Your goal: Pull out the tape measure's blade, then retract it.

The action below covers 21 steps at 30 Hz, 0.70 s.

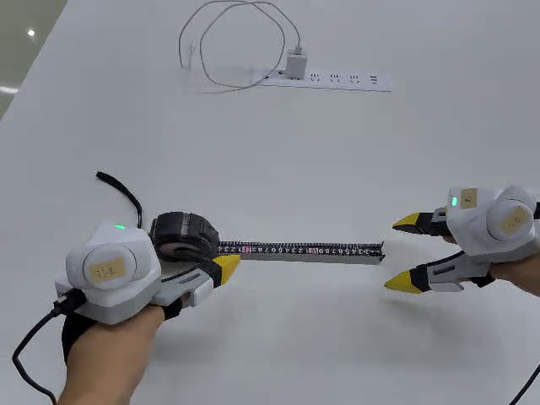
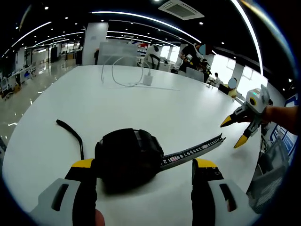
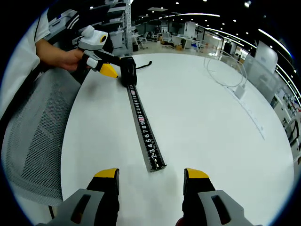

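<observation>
the tape measure's black case [image 1: 181, 234] lies on the white desk [image 1: 321, 160], and everything else is placed from it. the left hand-held gripper [image 2: 144, 165] straddles the case with its jaws apart. in the left gripper view one yellow-tipped jaw sits right against the case's side, while the other stands off from it (so nothing is clamped). the blade [image 1: 304, 251] comes out of the case and lies flat along the desk, numbers up, pointing away from the left hand-held gripper. the right hand-held gripper [image 3: 151, 174] is at the blade's far end from the case, jaws spread wide. the blade's end hook lies just short of the gap between them and touches neither jaw. a thin black strap [image 1: 122, 192] lies on the desk on the side of the case opposite the blade. well beyond the case, across the desk, is a white power strip [image 1: 342, 80]. a white charger [image 1: 295, 63] is plugged into it, and its white cable [image 1: 224, 38] is looped beside it.
</observation>
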Tool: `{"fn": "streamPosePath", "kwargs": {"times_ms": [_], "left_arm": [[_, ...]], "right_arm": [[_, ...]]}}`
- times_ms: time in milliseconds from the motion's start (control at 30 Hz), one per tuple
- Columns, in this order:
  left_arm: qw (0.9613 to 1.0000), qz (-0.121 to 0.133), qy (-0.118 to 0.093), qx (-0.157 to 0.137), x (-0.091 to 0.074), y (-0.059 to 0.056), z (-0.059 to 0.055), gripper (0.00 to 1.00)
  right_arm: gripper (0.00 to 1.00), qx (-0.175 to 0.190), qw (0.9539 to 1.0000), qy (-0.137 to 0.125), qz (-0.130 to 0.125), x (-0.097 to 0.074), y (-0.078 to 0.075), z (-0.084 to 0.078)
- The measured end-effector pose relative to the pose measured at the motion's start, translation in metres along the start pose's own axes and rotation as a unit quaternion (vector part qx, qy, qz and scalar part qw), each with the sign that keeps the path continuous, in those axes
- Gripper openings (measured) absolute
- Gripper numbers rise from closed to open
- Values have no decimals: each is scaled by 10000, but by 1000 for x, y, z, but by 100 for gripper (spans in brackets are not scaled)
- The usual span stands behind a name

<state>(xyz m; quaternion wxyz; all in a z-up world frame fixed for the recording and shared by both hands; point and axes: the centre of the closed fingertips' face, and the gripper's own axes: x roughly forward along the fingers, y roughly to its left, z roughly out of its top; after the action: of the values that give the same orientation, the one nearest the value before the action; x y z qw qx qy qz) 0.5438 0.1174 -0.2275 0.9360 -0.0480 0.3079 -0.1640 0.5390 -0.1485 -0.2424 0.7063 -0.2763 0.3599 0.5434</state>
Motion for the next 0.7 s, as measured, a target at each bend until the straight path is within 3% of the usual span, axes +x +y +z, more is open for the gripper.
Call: {"fn": "streamPosePath", "kwargs": {"times_ms": [700], "left_arm": [[9985, 401, -102, -365, 7, 10, 3, 72]], "right_arm": [[42, -158, 9997, 51, 177, 12, -6, 4]]}}
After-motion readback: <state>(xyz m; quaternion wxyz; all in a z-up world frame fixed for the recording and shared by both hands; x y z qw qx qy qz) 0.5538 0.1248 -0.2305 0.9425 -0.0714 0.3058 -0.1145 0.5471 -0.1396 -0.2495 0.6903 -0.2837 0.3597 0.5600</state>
